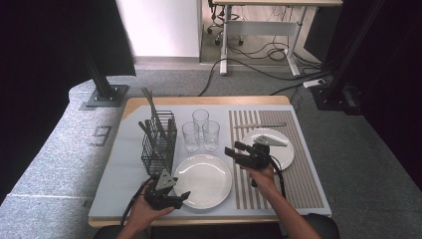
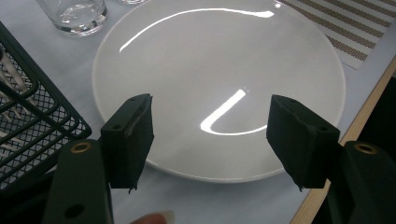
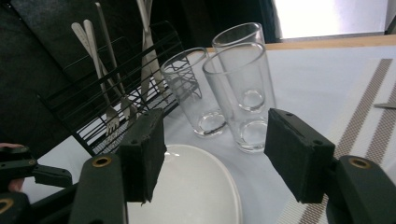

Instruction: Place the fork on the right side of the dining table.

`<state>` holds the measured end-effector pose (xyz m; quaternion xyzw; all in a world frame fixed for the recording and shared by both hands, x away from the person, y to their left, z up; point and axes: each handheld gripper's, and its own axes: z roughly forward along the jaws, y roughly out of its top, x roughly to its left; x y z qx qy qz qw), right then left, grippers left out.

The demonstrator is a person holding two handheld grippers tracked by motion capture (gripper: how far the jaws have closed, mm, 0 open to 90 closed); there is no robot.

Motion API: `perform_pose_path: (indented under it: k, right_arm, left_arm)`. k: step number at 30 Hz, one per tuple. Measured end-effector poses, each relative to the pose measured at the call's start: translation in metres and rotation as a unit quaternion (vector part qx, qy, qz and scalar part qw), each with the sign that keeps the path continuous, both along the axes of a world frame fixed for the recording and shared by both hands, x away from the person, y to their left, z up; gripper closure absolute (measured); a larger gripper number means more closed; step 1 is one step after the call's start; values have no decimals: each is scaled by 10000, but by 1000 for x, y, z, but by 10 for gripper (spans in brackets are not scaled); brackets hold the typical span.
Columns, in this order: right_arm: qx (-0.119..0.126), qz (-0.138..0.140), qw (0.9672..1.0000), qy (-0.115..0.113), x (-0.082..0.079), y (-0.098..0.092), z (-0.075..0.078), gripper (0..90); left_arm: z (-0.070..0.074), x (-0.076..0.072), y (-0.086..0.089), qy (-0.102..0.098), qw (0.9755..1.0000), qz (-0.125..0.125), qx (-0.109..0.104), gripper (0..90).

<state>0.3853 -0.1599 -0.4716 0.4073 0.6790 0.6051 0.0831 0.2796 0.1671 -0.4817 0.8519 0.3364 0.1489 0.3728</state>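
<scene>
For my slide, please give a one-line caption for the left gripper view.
Open left gripper hovering over the near rim of a white plate.

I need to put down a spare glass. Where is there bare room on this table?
Free: the pale mat left of the wire basket, and the striped mat in front of the right plate. Crowded: the glasses bunch between basket and near plate.

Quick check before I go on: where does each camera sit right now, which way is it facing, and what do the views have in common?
High view: above the person's side, looking forward and down on the table; forearms, left gripper, right gripper.
Left gripper view: between its open jaws, down onto the near plate.
Right gripper view: level past open jaws toward the glasses and cutlery basket.
Shared: the near plate.
</scene>
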Motion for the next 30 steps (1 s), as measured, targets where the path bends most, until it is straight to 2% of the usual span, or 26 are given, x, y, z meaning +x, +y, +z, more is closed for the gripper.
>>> perform_pose_path:
  k: [10, 15, 22, 30]
  right_arm:
    - [-77, 194, 9998, -23, 2, 21, 4, 327]
    - [-111, 245, 9996, 105, 4, 29, 4, 309]
    - [-60, 275, 9995, 161, 7, 38, 5, 309]
    - [-14, 277, 9996, 73, 8, 45, 10, 338]
  left_arm:
    - [0, -1, 0, -8, 10000, -12, 1, 320]
    - [-1, 0, -1, 10, 10000, -28, 13, 320]
    - [-1, -1, -1, 11, 10000, -24, 4, 320]
    - [-1, 0, -1, 26, 10000, -23, 14, 320]
